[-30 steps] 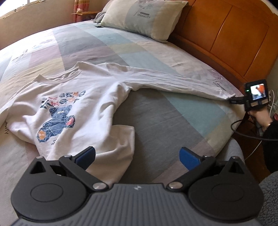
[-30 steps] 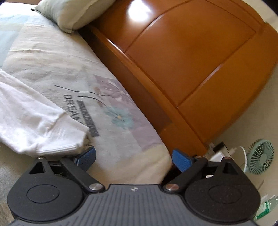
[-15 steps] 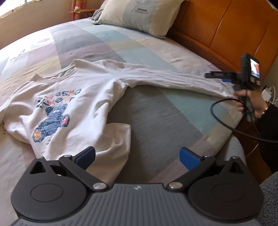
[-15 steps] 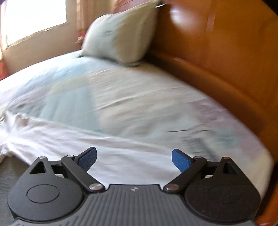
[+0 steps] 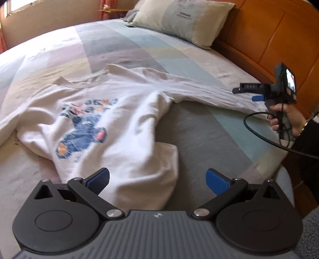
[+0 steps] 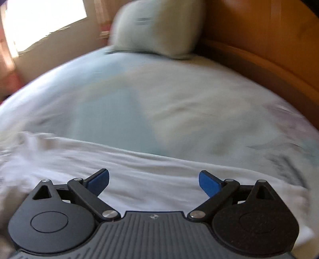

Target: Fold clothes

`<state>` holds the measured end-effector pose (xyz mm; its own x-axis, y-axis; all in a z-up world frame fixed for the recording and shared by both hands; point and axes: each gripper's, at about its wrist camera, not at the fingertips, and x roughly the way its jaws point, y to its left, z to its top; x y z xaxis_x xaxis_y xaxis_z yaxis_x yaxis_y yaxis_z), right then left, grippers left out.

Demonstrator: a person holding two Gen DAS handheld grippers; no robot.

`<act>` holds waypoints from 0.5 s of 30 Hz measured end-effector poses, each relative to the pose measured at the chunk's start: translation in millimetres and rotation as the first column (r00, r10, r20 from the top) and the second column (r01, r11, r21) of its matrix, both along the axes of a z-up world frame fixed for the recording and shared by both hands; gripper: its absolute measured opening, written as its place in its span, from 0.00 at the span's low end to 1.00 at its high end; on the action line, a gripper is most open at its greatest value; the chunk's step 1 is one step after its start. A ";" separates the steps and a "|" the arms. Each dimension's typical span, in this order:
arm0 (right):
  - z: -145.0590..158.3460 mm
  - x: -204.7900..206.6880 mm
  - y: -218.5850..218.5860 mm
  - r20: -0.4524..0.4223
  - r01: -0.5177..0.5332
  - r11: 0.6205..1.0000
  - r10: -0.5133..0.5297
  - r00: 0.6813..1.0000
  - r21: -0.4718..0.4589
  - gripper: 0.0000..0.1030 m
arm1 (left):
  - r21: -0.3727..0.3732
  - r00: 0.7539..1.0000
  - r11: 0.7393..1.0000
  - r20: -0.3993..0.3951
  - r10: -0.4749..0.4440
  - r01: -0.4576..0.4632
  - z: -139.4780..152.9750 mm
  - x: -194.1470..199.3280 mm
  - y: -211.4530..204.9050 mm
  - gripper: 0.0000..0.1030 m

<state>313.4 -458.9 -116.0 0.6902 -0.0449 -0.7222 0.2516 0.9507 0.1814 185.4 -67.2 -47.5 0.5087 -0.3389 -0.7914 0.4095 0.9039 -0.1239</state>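
While both your grippers stand spread and hold nothing, the white long-sleeved printed sweatshirt's (image 5: 111,127) outstretched sleeve (image 6: 159,169) runs crosswise just ahead of your right gripper (image 6: 154,180) — the crumpled hem lies under your left gripper (image 5: 157,179).

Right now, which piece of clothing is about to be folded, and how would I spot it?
Look at the wide bed with the wooden headboard. Spread across its middle lies a white long-sleeved sweatshirt. It alone bears a blue and orange picture on the chest, unlike the plain pillow.
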 end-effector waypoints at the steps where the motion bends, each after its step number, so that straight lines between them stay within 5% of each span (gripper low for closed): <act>1: -0.5 10.3 12.8 -0.008 -0.025 1.000 0.025 1.000 0.016 0.96 | 0.003 1.000 1.000 0.008 0.010 -0.010 0.7 0.9 4.1 0.99; 8: -4.4 82.2 102.5 -0.049 -0.196 0.971 0.204 0.978 0.134 0.96 | -0.005 0.995 0.995 0.021 0.096 -0.096 -2.0 4.7 42.7 0.99; 15: -8.2 154.2 192.1 -0.067 -0.352 0.901 0.379 0.923 0.255 0.97 | -0.058 0.985 0.983 -0.003 0.175 -0.175 -15.0 16.2 88.1 0.99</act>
<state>467.6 -266.8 -124.2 0.5391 0.3739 -0.7547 -0.0737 0.9136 0.4000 201.6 20.9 -62.5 0.5658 -0.2893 -0.7721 0.2460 0.9530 -0.1769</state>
